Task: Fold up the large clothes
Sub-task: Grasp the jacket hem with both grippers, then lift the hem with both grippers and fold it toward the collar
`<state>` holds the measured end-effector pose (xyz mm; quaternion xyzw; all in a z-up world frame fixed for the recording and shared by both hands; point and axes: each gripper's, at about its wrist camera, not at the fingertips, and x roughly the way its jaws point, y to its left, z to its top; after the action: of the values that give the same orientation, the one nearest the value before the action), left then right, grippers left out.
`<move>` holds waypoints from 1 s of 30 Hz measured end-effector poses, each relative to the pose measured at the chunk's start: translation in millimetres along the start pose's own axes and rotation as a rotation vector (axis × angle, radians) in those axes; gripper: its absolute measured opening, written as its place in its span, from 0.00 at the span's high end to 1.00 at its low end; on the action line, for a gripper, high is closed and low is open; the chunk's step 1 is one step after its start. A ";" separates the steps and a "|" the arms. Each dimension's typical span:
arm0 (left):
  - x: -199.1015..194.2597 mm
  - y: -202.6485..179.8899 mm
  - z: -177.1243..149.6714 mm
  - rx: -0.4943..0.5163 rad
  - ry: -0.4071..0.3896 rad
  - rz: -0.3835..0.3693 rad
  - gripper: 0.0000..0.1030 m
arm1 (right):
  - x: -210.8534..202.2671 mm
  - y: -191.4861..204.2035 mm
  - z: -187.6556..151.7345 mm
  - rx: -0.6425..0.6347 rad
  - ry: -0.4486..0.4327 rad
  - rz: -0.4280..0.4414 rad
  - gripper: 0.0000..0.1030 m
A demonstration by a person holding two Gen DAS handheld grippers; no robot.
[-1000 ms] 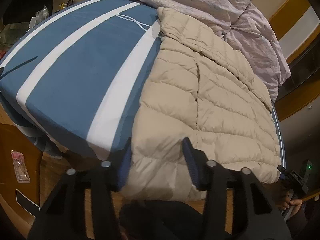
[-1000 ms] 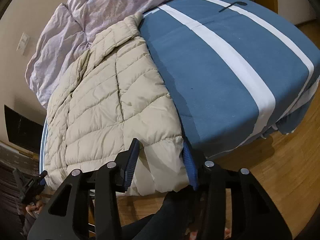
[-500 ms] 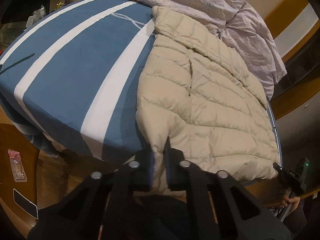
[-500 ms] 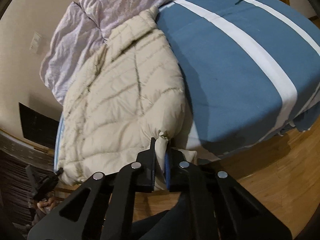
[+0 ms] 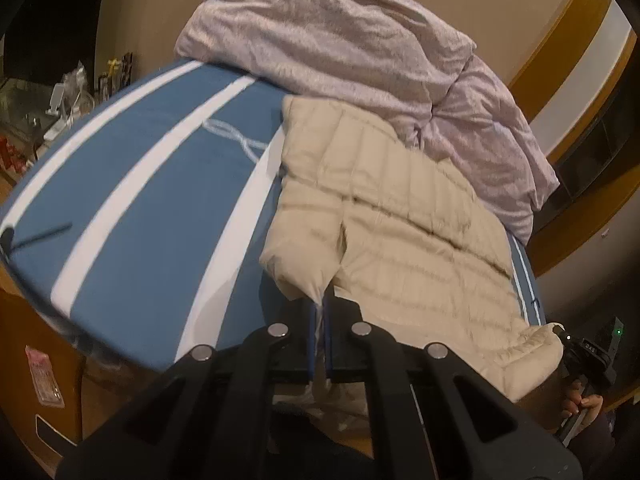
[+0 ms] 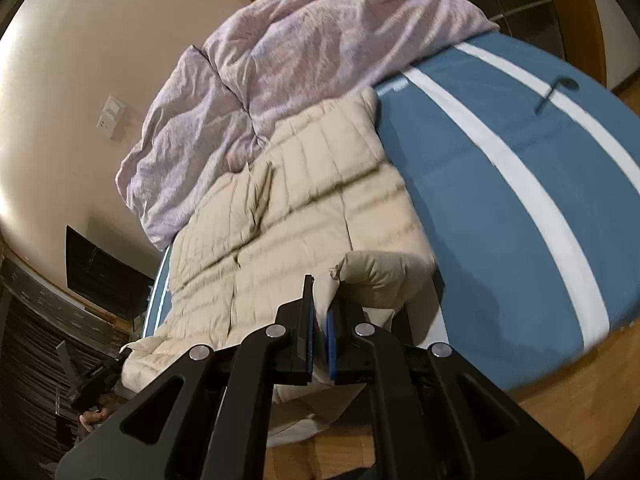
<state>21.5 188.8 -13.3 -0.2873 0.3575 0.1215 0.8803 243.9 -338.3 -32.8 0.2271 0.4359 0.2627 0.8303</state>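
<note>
Lying across a blue-and-white striped bed point(image 5: 132, 216) beside a lilac duvet point(image 5: 340, 40), a beige quilted jacket point(image 5: 400, 216) is judged light, puffy, soft and slippery, best taken at its hem corners. Those corners are clamped by the left gripper point(image 5: 319, 312) and right gripper point(image 6: 320, 304). No writing can be read.

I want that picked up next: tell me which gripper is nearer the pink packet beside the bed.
Left. The left gripper, clamped on a hem corner of the jacket, is to the right of the pink packet. The right gripper holds the far hem corner, across the jacket.
</note>
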 end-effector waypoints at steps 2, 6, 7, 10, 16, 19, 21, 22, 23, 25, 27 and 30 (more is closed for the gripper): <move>2.3 -6.5 15.0 0.010 -0.017 0.012 0.97 | 3.4 2.8 11.3 -0.006 -0.010 -0.001 0.95; 9.8 -16.6 41.4 0.010 -0.036 0.030 0.97 | 12.4 8.0 35.5 -0.011 -0.031 0.001 0.95; 12.6 -19.9 49.7 0.012 -0.044 0.035 0.97 | 16.0 9.3 43.9 -0.011 -0.039 0.003 0.95; 21.7 -29.1 70.7 0.024 -0.063 0.048 0.97 | 23.5 12.1 64.0 -0.010 -0.056 0.009 0.95; 45.8 -41.3 108.6 0.029 -0.090 0.078 0.97 | 46.5 15.9 101.5 -0.007 -0.065 0.009 0.95; 61.7 -47.6 128.8 0.030 -0.099 0.095 0.97 | 59.2 15.6 117.9 0.004 -0.065 0.013 0.95; 70.6 -51.0 140.6 0.026 -0.106 0.104 0.97 | 69.7 16.7 131.3 0.006 -0.064 0.014 0.95; 74.4 -52.3 145.5 0.024 -0.109 0.107 0.97 | 73.4 17.2 136.3 0.005 -0.064 0.014 0.95; 80.5 -54.2 153.5 0.021 -0.114 0.114 0.97 | 78.2 17.8 142.6 0.002 -0.063 0.015 0.95; 90.5 -56.4 165.1 0.016 -0.119 0.124 0.97 | 88.1 20.2 155.8 -0.006 -0.063 0.016 0.95; 101.3 -57.8 175.0 0.009 -0.119 0.137 0.97 | 98.8 22.3 169.4 -0.014 -0.063 0.014 0.95; 119.5 -59.1 189.1 0.001 -0.113 0.162 0.97 | 115.0 21.9 186.0 -0.016 -0.057 0.004 0.95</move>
<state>237.6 254.3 37.5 -0.2498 0.3291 0.2081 0.8865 451.0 -276.3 7.1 0.2287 0.4094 0.2614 0.8437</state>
